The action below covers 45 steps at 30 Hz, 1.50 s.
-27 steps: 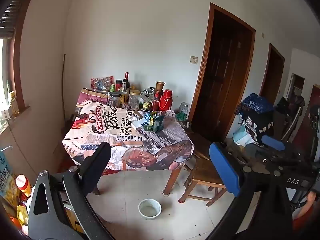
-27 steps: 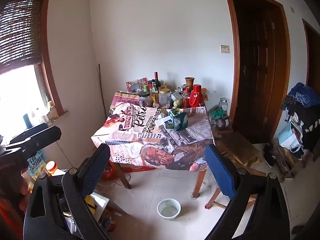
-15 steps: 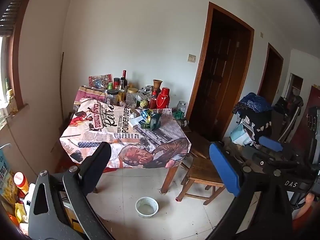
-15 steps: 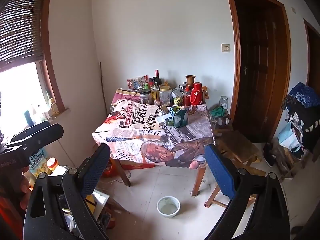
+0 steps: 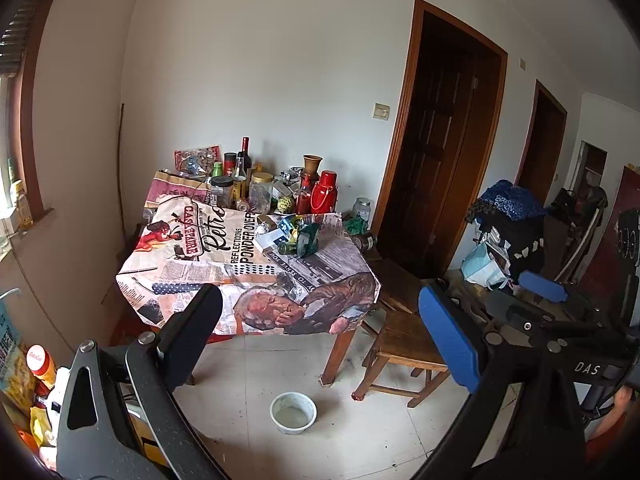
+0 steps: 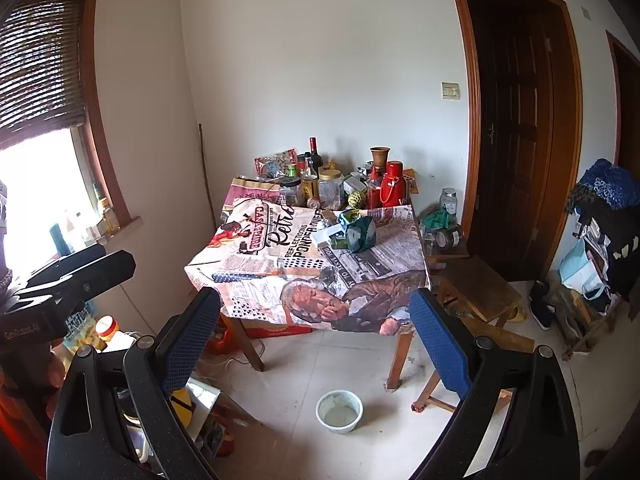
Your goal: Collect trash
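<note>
Blue pads fill the bottom of both views, and both pairs of jaws stand spread wide with nothing between them: my left gripper and my right gripper each frame bare floor and the near edge of the table. In the left view my right gripper shows again at the right edge; in the right view the left one pokes in at the left edge.

As I judge it, the collecting has not started. Neither tool holds anything, and both hang well apart from the table. The likely trash is the heap of crumpled wrappers, green and foil-coloured, lying on the printed tablecloth just right of the frame's middle, in front of the jars and bottles ranked along the wall. In the right view the same wrappers sit a little above centre. All of it is left to pick up.

A white bowl stands on the floor tiles at lower centre, beside a wooden stool. I see no bin or bag for the trash in either view. The lower left corner of both frames is a jumble of packets and a red-capped container, cut off by my own fingers. The heap is too small to sort piece from piece.
</note>
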Each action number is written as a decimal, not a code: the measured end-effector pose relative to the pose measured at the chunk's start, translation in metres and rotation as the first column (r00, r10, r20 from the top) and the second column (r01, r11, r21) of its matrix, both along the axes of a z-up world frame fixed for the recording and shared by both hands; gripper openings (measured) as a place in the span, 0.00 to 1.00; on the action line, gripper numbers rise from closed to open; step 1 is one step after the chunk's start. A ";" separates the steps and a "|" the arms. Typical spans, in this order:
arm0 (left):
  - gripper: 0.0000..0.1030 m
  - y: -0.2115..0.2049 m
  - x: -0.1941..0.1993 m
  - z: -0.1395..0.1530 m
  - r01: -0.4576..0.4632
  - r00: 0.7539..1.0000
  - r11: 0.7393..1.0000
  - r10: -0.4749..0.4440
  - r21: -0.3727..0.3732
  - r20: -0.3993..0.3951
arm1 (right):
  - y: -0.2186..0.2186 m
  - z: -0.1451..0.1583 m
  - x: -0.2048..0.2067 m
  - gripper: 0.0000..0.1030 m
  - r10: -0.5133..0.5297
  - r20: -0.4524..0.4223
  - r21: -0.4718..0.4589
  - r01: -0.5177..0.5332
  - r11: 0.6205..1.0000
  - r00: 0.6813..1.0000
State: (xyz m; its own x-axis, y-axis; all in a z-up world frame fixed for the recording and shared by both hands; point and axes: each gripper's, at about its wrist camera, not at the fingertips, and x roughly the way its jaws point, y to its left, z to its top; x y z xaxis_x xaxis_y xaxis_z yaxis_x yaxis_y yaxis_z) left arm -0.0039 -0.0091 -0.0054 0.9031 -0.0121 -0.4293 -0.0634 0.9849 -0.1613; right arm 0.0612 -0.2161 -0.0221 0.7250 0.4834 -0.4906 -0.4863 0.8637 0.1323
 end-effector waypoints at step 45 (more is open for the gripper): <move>0.96 -0.006 0.028 -0.003 -0.025 1.000 1.000 0.025 0.013 0.012 | -0.003 -0.003 0.021 0.92 0.028 0.028 0.027 -0.028 0.999 0.999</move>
State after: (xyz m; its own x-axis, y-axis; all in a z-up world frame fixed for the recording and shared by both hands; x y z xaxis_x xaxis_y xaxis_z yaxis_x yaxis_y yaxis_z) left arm 0.0241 -0.0148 -0.0083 0.9081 0.0162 -0.4185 -0.0866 0.9849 -0.1497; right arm 0.0819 -0.2194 -0.0254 0.7238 0.5167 -0.4573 -0.5141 0.8459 0.1420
